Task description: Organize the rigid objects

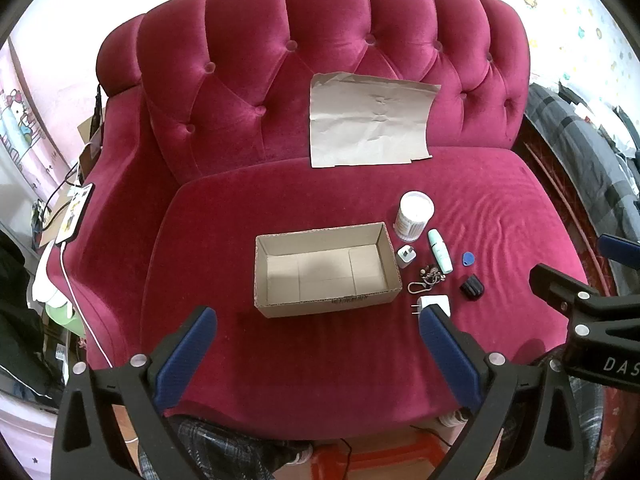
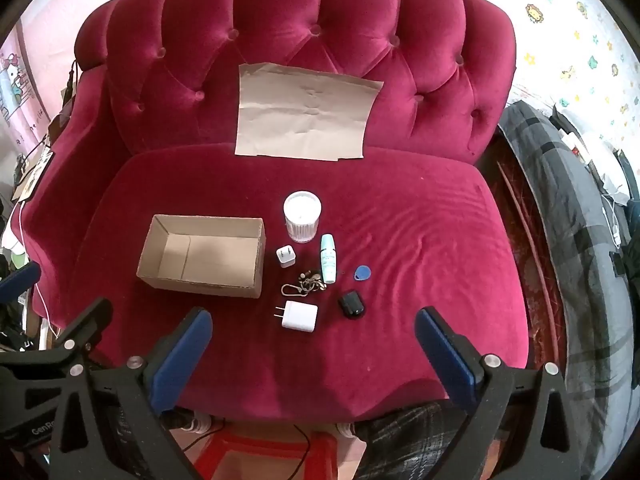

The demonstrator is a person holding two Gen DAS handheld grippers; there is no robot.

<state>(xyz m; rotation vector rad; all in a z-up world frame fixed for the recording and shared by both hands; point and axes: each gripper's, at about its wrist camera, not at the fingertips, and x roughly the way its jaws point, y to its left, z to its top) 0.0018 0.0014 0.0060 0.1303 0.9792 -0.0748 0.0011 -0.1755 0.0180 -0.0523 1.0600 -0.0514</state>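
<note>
An empty open cardboard box (image 1: 324,270) (image 2: 204,256) sits on the red velvet sofa seat (image 1: 320,356). Right of it lie a white ribbed jar (image 2: 302,217) (image 1: 415,216), a small white plug cube (image 2: 286,257) (image 1: 405,257), a pale green tube (image 2: 329,258) (image 1: 440,251), a key bunch with carabiner (image 2: 305,283) (image 1: 426,279), a blue tag (image 2: 362,272) (image 1: 467,259), a black case (image 2: 351,305) (image 1: 472,286) and a white charger (image 2: 299,316) (image 1: 434,305). My left gripper (image 1: 318,322) hangs open near the box's front. My right gripper (image 2: 314,324) stands open over the seat's front, nothing between its fingers.
A brown paper sheet (image 2: 306,116) leans on the tufted backrest. A grey plaid blanket (image 2: 576,248) lies right of the sofa. A phone on a white cable (image 1: 74,216) rests on the left armrest. A red stool (image 2: 264,456) and plaid trouser legs show below the seat edge.
</note>
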